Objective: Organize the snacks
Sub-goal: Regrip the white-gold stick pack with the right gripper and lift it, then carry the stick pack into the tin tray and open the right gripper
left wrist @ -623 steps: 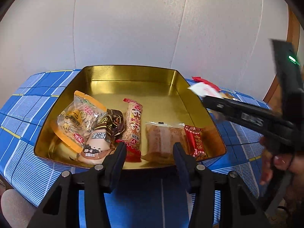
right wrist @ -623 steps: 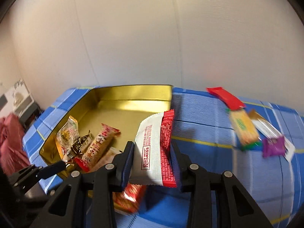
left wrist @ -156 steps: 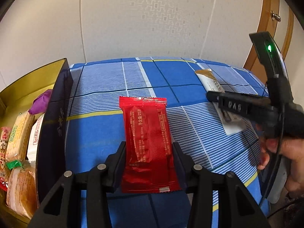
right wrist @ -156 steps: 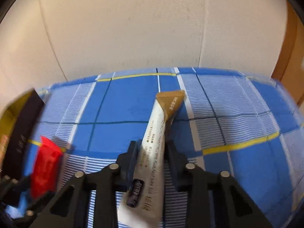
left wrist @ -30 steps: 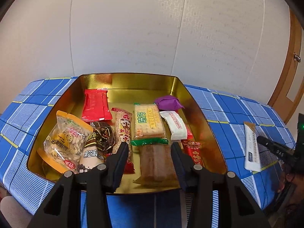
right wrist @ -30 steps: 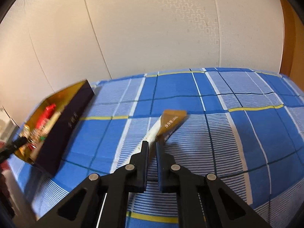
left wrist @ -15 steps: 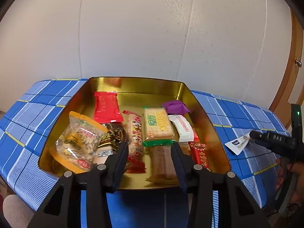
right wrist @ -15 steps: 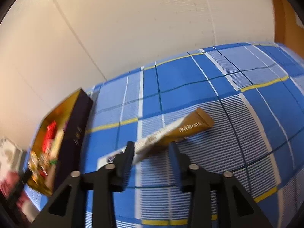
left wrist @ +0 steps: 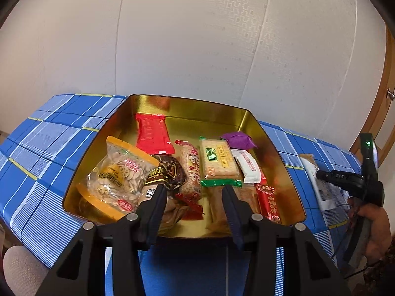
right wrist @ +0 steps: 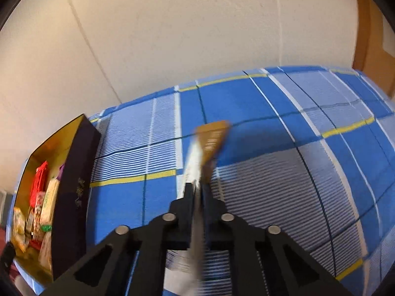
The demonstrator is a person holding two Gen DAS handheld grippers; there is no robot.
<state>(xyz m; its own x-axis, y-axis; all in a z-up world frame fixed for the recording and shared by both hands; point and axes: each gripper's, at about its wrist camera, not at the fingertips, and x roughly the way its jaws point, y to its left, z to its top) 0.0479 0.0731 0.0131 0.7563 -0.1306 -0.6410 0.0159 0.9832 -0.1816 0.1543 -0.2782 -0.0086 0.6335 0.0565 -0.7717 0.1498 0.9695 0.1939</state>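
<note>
A gold tin (left wrist: pixel 256 125) sits on the blue plaid cloth and holds several snacks, among them a red packet (left wrist: pixel 151 133), a seed bag (left wrist: pixel 116 175), a green-edged cracker pack (left wrist: pixel 217 162) and a purple candy (left wrist: pixel 238 140). My left gripper (left wrist: pixel 192 202) is open and empty over the tin's near edge. My right gripper (right wrist: pixel 197 192) is shut on a long white stick packet with a brown end (right wrist: pixel 209 140), held edge-on above the cloth. The packet (left wrist: pixel 314 177) and right gripper (left wrist: pixel 321 174) also show right of the tin in the left wrist view.
The tin (right wrist: pixel 74 167) lies to the left in the right wrist view, dark outer wall facing me. Plaid cloth (right wrist: pixel 296 172) stretches right of it. A pale wall stands behind; a wooden door frame (left wrist: pixel 385 113) is at the far right.
The right gripper has closed on the stick packet, which now stands edge-on between its fingers and off the cloth. The left gripper has barely moved over the tin.
</note>
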